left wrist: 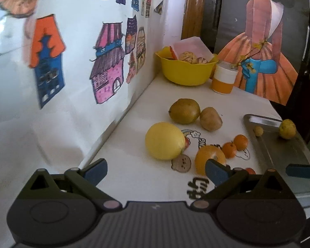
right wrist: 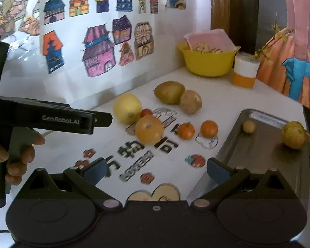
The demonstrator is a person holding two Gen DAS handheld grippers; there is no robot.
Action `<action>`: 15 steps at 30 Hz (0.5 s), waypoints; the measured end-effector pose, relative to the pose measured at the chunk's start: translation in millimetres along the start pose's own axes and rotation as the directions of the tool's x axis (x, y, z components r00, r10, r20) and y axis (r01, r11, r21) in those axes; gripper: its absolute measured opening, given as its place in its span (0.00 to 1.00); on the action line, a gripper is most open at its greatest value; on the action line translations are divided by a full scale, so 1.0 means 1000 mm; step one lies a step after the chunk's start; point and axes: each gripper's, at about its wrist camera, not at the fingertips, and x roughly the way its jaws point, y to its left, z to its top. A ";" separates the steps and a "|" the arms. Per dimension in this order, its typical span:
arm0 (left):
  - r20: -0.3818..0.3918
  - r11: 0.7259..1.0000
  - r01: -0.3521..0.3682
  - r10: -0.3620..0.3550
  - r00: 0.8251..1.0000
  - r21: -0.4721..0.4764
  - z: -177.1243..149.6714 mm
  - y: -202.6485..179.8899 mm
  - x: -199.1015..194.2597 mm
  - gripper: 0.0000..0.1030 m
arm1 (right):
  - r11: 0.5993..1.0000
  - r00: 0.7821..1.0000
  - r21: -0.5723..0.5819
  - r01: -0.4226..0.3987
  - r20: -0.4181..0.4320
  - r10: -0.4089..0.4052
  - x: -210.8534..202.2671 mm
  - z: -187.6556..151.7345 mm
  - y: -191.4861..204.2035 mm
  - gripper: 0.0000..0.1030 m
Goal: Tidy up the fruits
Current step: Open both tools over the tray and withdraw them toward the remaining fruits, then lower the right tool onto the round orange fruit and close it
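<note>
Two small fruits (right wrist: 294, 132) sit in metal tray (right wrist: 258, 157); both grippers' fingers (right wrist: 215, 169) apart, holding nothing, w/ oranges (right wrist: 209, 128) just beside tray.

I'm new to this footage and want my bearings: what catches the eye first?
Loose fruit on the white table: a big yellow fruit beside an orange, with two small oranges nearer the metal tray. Behind stands a yellow bowl. Both tongs, left and right, are open.
</note>
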 end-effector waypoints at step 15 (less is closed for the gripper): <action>-0.009 1.000 -0.010 0.010 1.000 0.006 0.015 0.004 0.047 1.00 | 0.994 0.998 -0.104 -0.031 0.060 0.037 0.041 0.011 0.006 0.99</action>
